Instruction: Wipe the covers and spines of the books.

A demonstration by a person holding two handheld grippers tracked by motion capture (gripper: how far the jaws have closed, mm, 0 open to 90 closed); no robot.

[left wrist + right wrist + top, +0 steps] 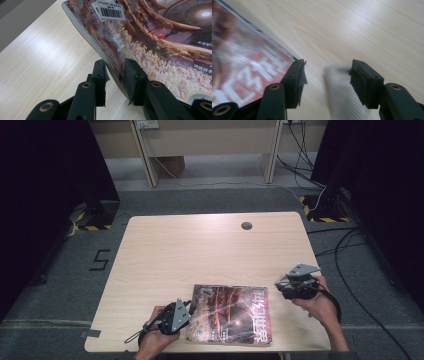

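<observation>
Magazine (232, 314) lies closed and cover-up at the desk's (200, 245) near edge, a little right of centre, its right-hand side running toward the near right corner.

Left gripper (186, 309) sits at the magazine's left edge. Its fingers (133, 75) pinch that edge, one above the cover and one below, and the left gripper view shows the edge lifted off the desk and bowing upward.

Right gripper (286, 284) is held just off the magazine's far right corner, apart from it. Its fingers (365, 80) are spread with nothing between them; bare wood shows through the gap.

Progress, as judged: the left-edge grasp is made and the edge is raised. The magazine is not yet opened, turned or shifted clear of the near edge. The right gripper looks free to take a second hold.

Materials: magazine is thin, flexible, with a glossy printed cover in reds and browns, white characters and a barcode sticker (110, 11). Desk is pale wood-grain laminate, smooth, with rounded corners and a dark cable hole (246, 225) near the far edge. Finger pads are black and rubbery, frayed at the corners.
</observation>
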